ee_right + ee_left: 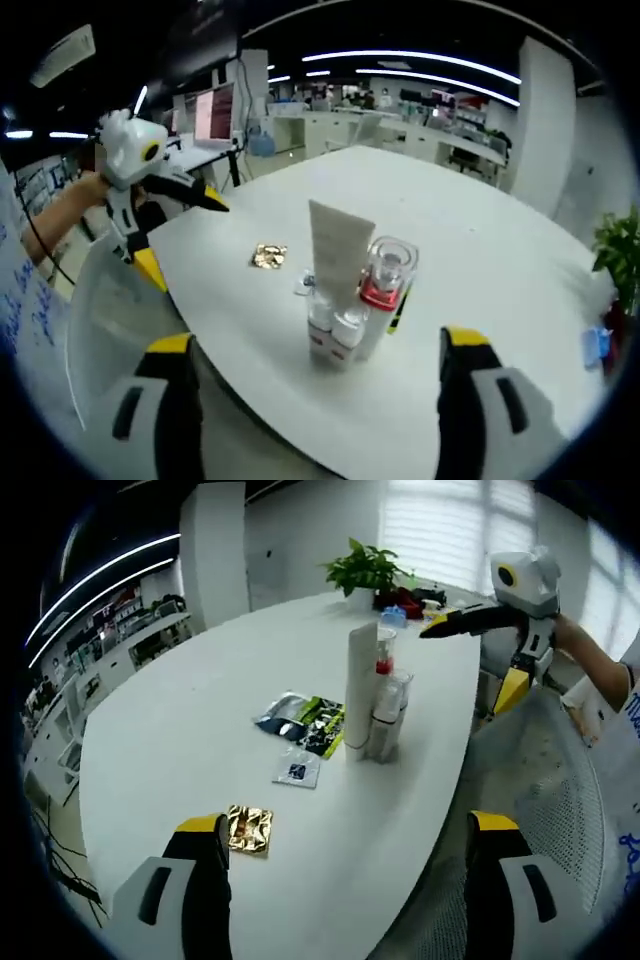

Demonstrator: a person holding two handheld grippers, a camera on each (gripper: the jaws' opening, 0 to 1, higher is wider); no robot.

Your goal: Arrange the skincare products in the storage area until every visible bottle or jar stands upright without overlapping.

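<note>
Both grippers, left (345, 865) and right (315, 385), hover with jaws apart off the table (190, 750) edge, the upright bottles (345, 295) clustered straight ahead, nearer the right.

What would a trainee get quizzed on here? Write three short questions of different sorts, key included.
1. True or false: the white tube lies flat on the table.
2. Which item lies nearest the left gripper in the left gripper view? A) gold sachet B) potted plant C) red-collared bottle
3. Fill in: the right gripper has its jaws ____ and holds nothing.

Key:
1. False; it stands upright among the small bottles.
2. A
3. open
</note>
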